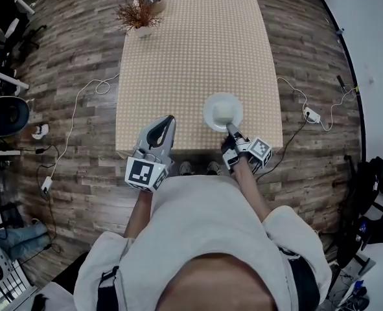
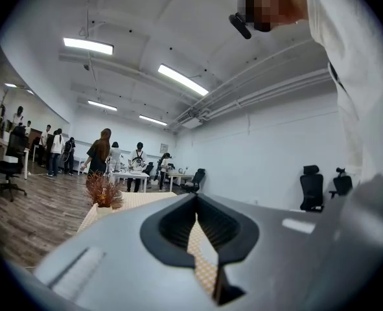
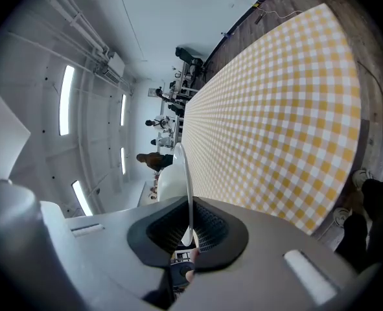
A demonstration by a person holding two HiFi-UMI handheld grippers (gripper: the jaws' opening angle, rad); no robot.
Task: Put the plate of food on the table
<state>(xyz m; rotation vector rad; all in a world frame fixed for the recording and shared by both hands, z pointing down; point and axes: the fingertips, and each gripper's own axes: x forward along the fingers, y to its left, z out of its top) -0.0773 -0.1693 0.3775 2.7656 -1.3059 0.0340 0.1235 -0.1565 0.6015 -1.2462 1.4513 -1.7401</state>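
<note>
Your right gripper [image 1: 232,129] clamps its jaws on the plate [image 1: 222,111]'s five-o'clock rim, keeping it level over the bench [image 1: 197,44], while your left gripper [image 1: 167,123] idles, jaws together and empty.

An open office or lab: strip lights [image 2: 183,80], office chairs [image 2: 311,186], white worktables [image 2: 129,175], cables [image 1: 72,118] across wood-look floor [image 1: 68,50].

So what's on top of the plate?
A pale lump of food sits on the plate, whose near rim is pinched by the right gripper. Whatever lies beneath the lump is covered.
</note>
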